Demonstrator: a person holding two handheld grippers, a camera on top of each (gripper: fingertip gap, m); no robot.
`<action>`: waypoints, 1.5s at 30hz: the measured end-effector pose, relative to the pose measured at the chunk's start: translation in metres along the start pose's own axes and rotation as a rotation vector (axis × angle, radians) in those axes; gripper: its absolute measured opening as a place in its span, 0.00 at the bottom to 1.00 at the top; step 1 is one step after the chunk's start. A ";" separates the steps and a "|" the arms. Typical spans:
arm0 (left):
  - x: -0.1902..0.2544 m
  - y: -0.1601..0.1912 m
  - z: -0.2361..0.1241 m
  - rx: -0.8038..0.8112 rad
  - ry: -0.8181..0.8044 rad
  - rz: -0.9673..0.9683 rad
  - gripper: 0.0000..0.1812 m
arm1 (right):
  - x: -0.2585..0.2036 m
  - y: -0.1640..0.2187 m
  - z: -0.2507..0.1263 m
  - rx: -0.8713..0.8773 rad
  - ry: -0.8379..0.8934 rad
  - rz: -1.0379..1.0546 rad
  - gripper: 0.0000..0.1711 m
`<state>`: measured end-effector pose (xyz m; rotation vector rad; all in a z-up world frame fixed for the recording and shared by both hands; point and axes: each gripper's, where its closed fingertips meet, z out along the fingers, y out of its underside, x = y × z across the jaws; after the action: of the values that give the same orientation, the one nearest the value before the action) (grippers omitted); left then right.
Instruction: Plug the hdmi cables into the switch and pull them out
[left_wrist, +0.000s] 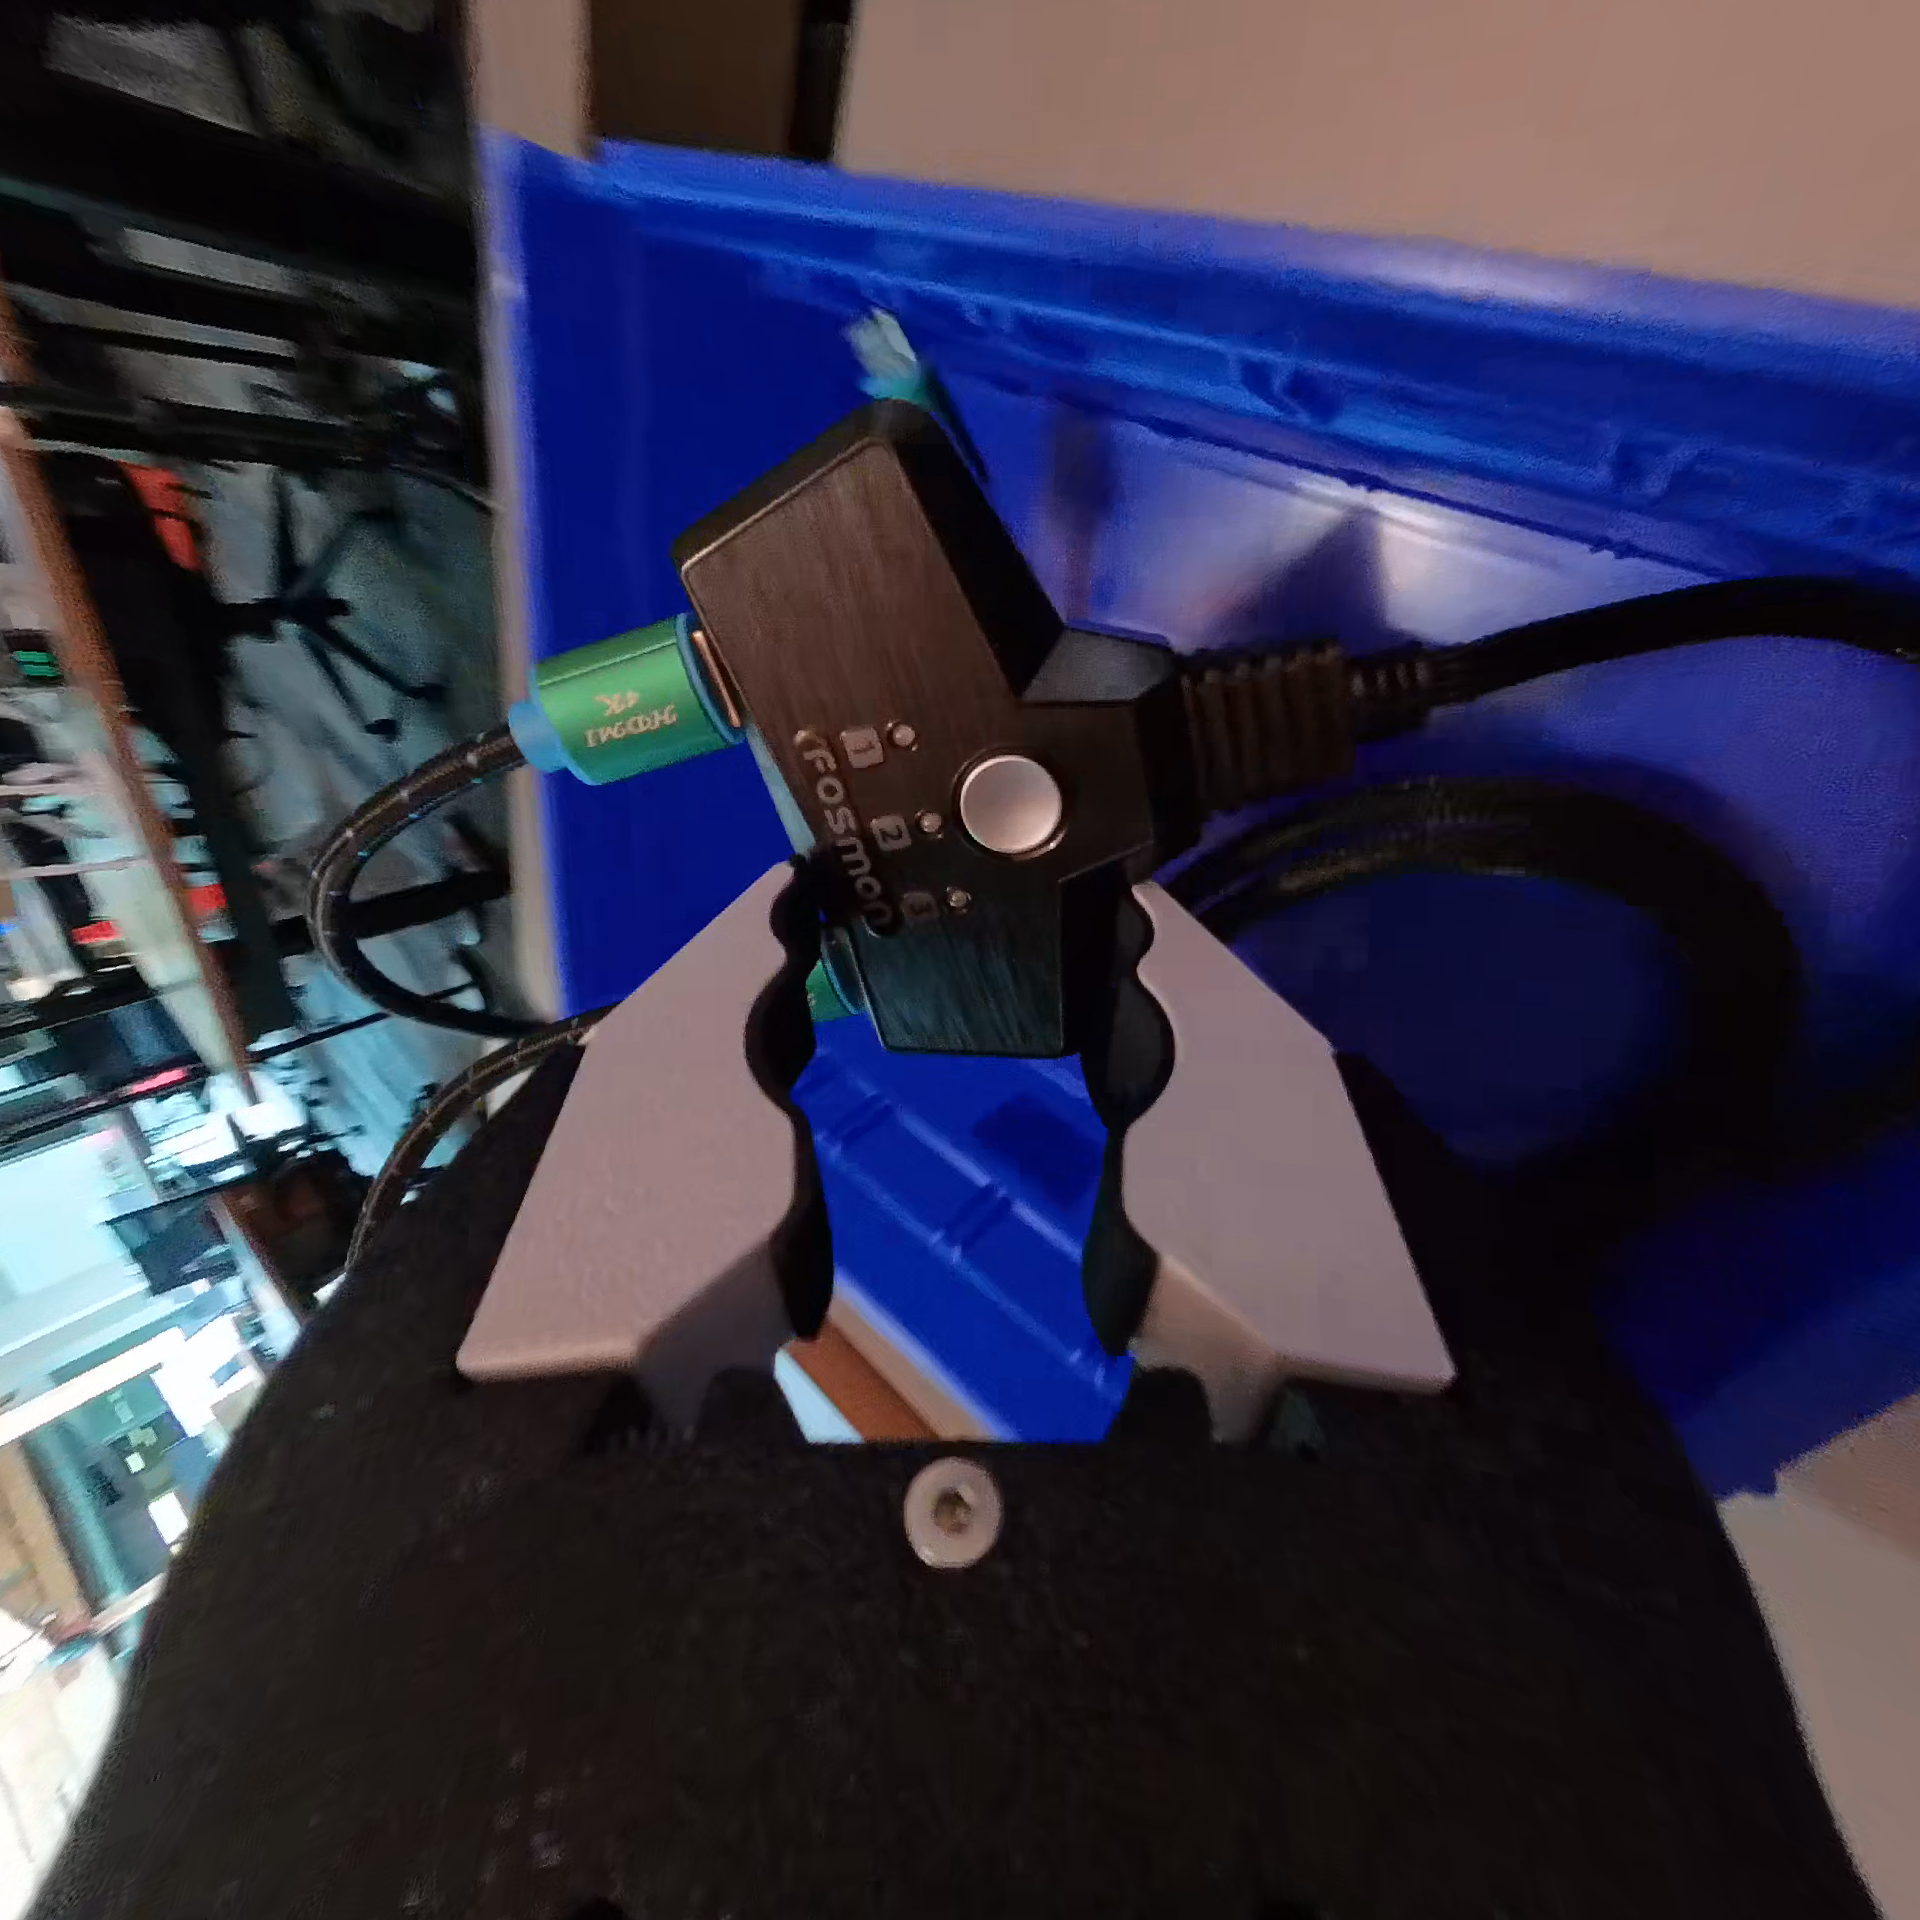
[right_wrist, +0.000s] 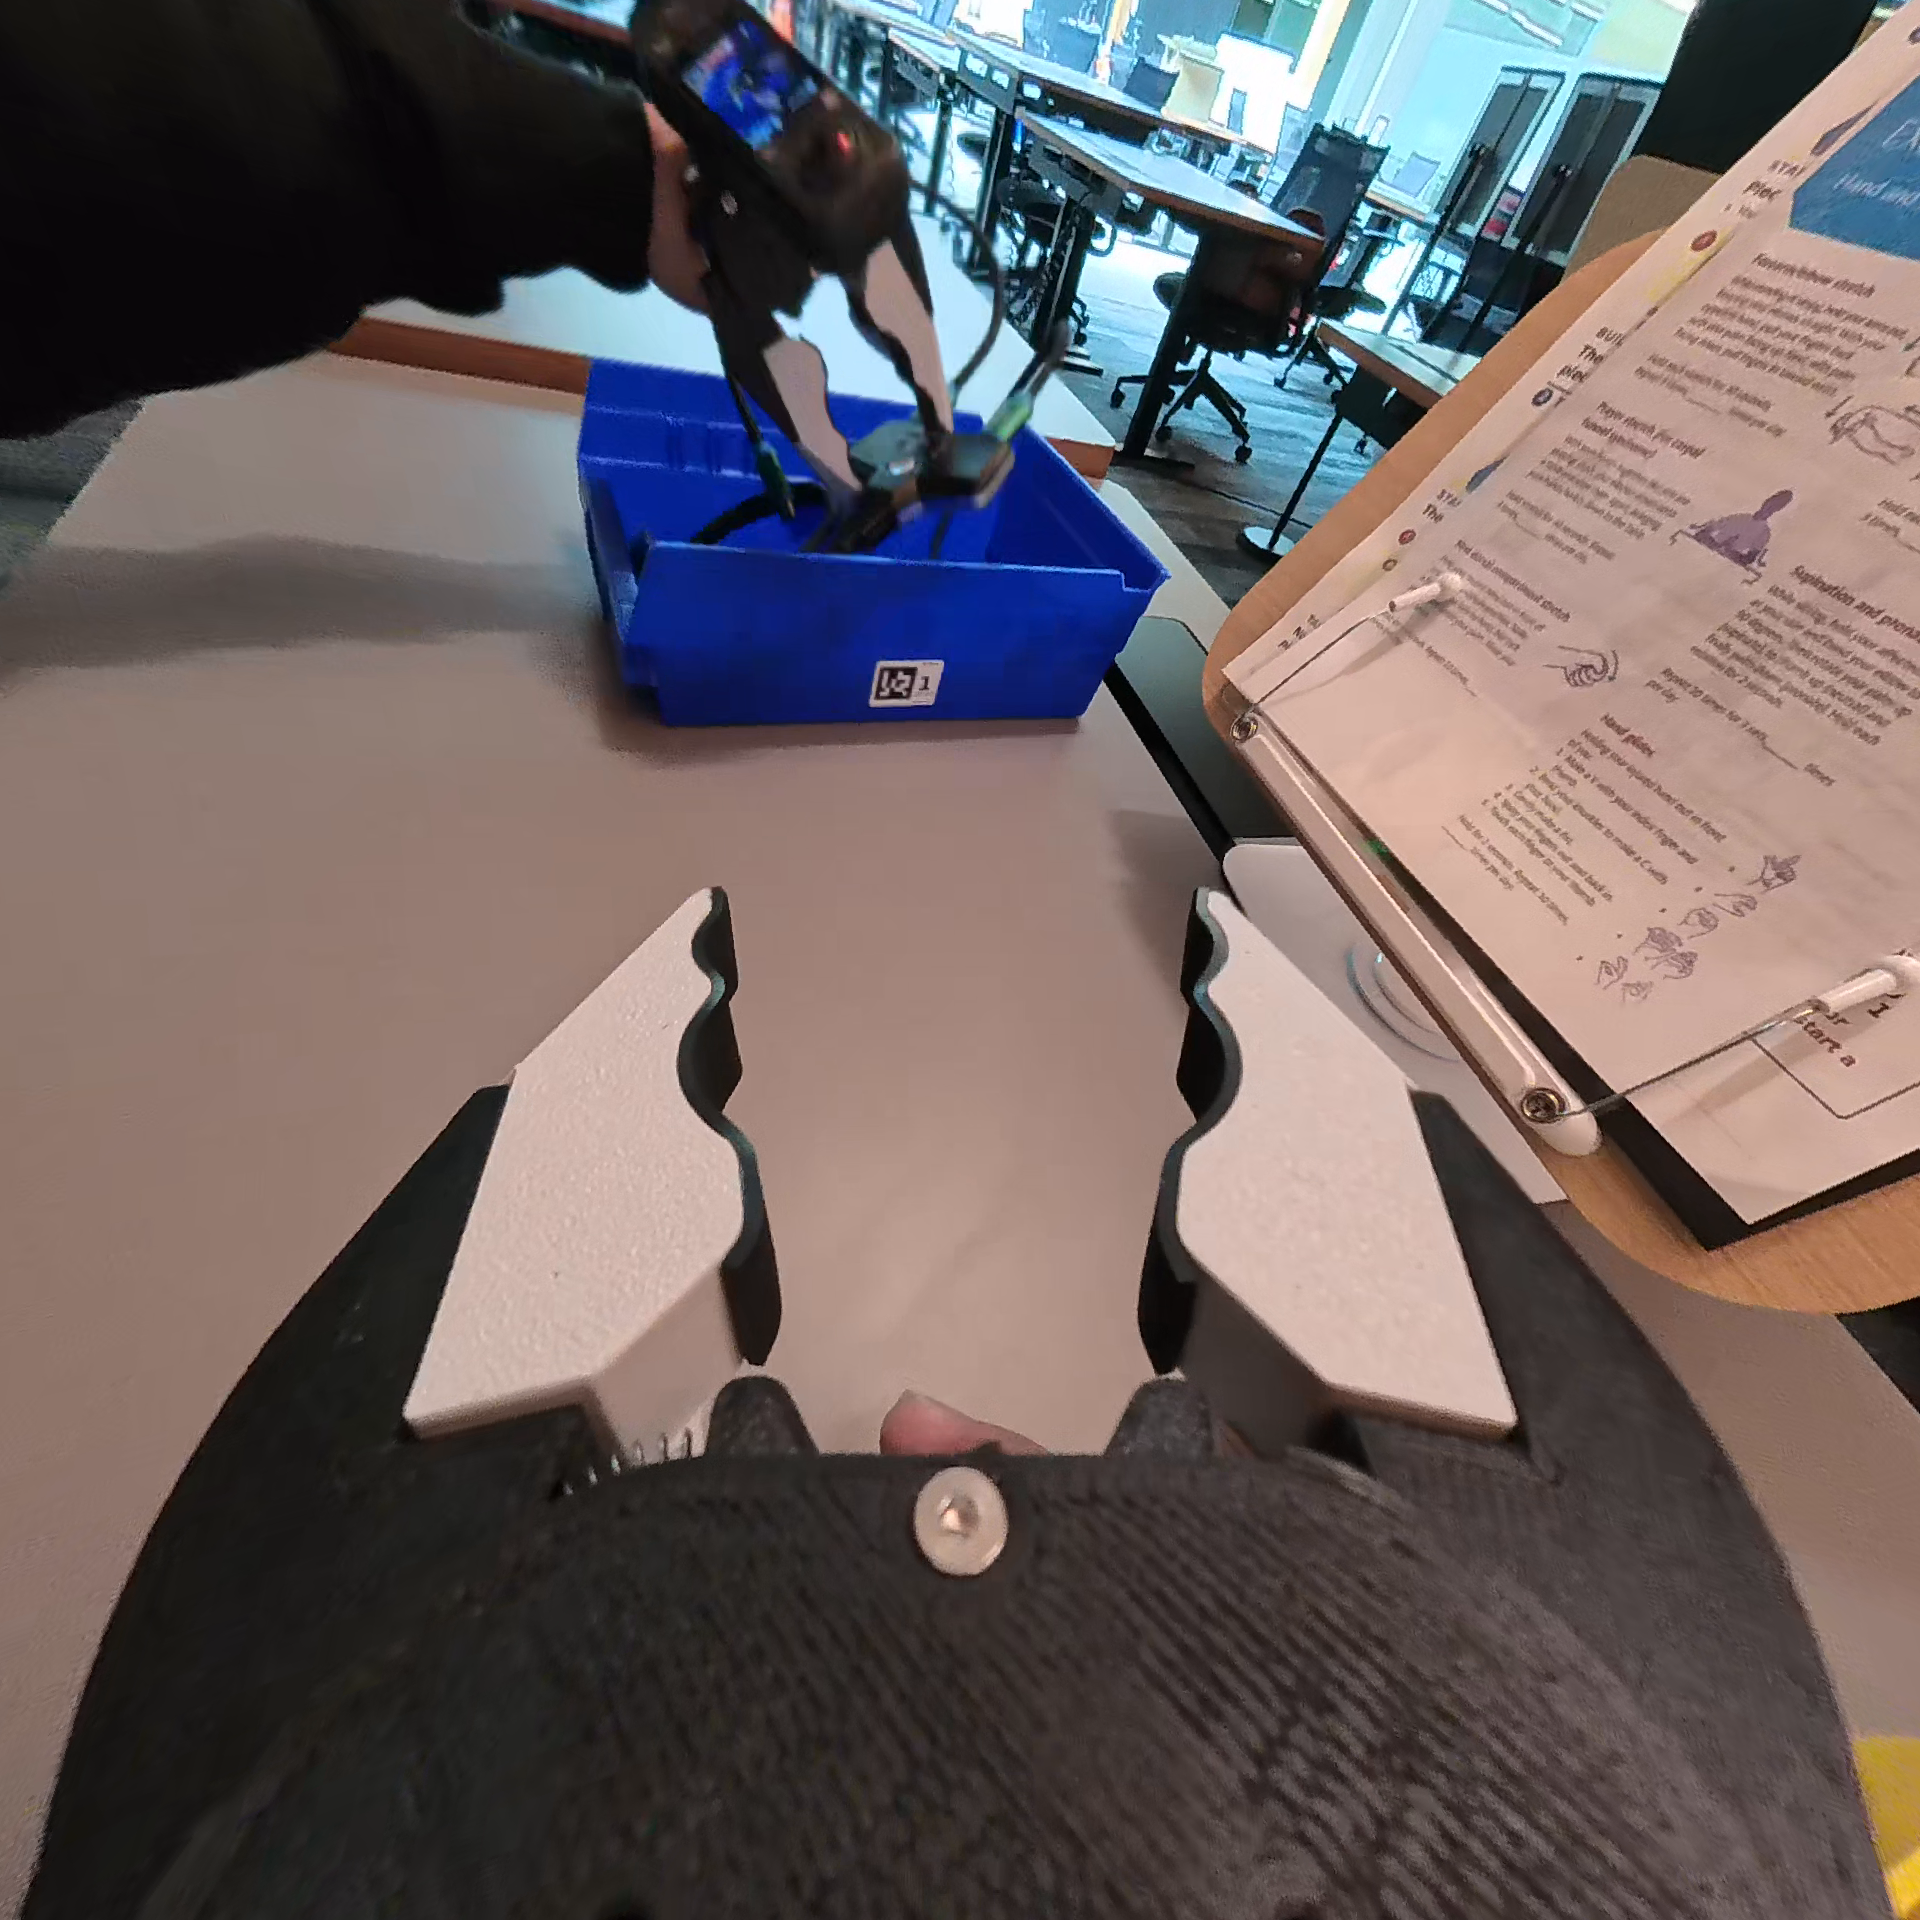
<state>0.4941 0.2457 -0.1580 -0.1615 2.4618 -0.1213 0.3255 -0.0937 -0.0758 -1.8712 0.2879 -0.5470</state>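
Observation:
My left gripper (left_wrist: 961, 914) is shut on the black HDMI switch (left_wrist: 894, 665) and holds it above the blue bin (left_wrist: 1351, 436). A green HDMI plug (left_wrist: 613, 712) with a braided cable sits in the switch's left side. A second green plug (left_wrist: 831, 987) shows at the switch's lower end, mostly hidden by a finger. The switch's own thick black cable (left_wrist: 1558, 665) runs right into the bin. In the right wrist view the left gripper (right_wrist: 894, 457) holds the switch (right_wrist: 925, 462) over the bin (right_wrist: 862, 623). My right gripper (right_wrist: 961, 935) is open and empty above the table.
A grey table (right_wrist: 312, 883) carries the bin near its far right edge. A document stand with printed sheets (right_wrist: 1610, 727) leans close on the right of my right gripper. A person's dark sleeve (right_wrist: 312, 187) reaches in from the left. Desks and chairs stand beyond.

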 end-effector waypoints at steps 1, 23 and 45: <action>-0.009 -0.003 -0.016 0.022 -0.044 0.000 0.30 | -0.001 -0.002 0.000 0.011 -0.003 0.004 0.50; -0.087 -0.187 -0.352 0.532 -0.778 0.176 0.30 | -0.036 -0.141 -0.028 0.484 -0.020 0.186 0.52; 0.089 -0.275 -0.173 0.576 -0.240 0.586 0.30 | -0.025 -0.086 0.015 0.369 -0.281 0.623 0.24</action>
<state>0.3408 -0.0310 -0.0427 0.7396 2.0432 -0.5077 0.3058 -0.0391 -0.0057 -1.3772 0.5166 0.0884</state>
